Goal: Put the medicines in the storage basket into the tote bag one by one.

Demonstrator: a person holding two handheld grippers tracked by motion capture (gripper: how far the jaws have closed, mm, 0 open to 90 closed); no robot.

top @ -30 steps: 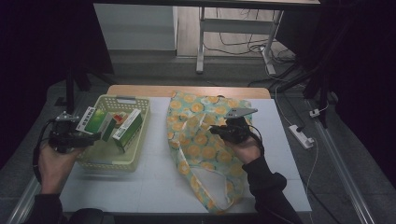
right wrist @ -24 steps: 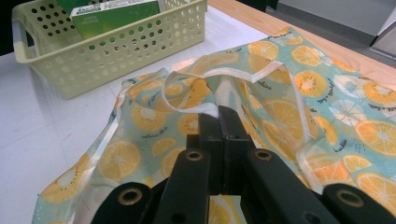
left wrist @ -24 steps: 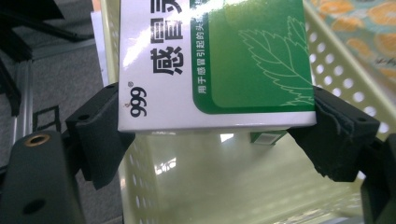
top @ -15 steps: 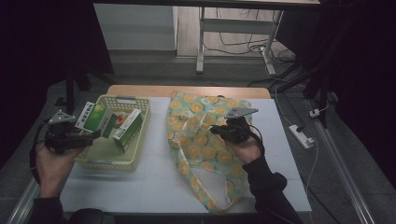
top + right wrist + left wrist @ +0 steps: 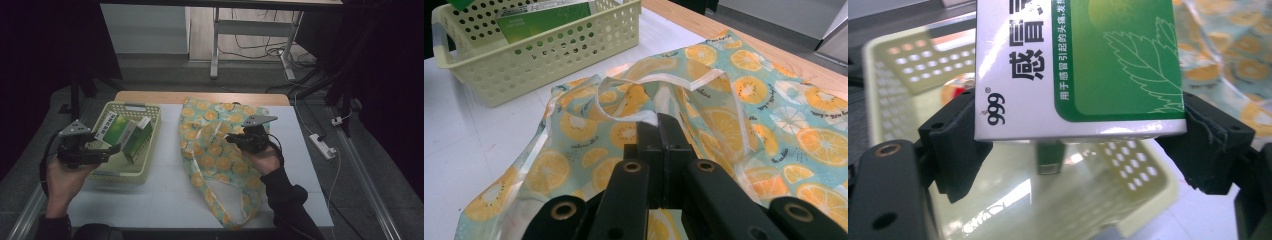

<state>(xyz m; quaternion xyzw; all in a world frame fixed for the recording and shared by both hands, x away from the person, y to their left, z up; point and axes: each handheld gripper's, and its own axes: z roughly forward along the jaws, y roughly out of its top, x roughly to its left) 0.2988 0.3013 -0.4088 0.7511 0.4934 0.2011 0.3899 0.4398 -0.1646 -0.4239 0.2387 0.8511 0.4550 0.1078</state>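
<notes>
Your left claw [image 5: 111, 150] grips the green-and-white box [image 5: 1078, 65] by its sides, lifted above the yellow basket [image 5: 150, 116]. Your right claw [image 5: 658, 125] is fully closed, pinching the rim of the orange-print bag [image 5: 724, 125] lying on the white worktop [image 5: 165, 195].

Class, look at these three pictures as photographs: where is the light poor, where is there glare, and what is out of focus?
High view: dim, with black surroundings; only the table is lit. Left gripper view: the green box is sharp, with glare along its white edge; the basket behind is blurred and shiny. Right gripper view: bright and even, the bag crisp, the left gripper's own jaws dark.
</notes>
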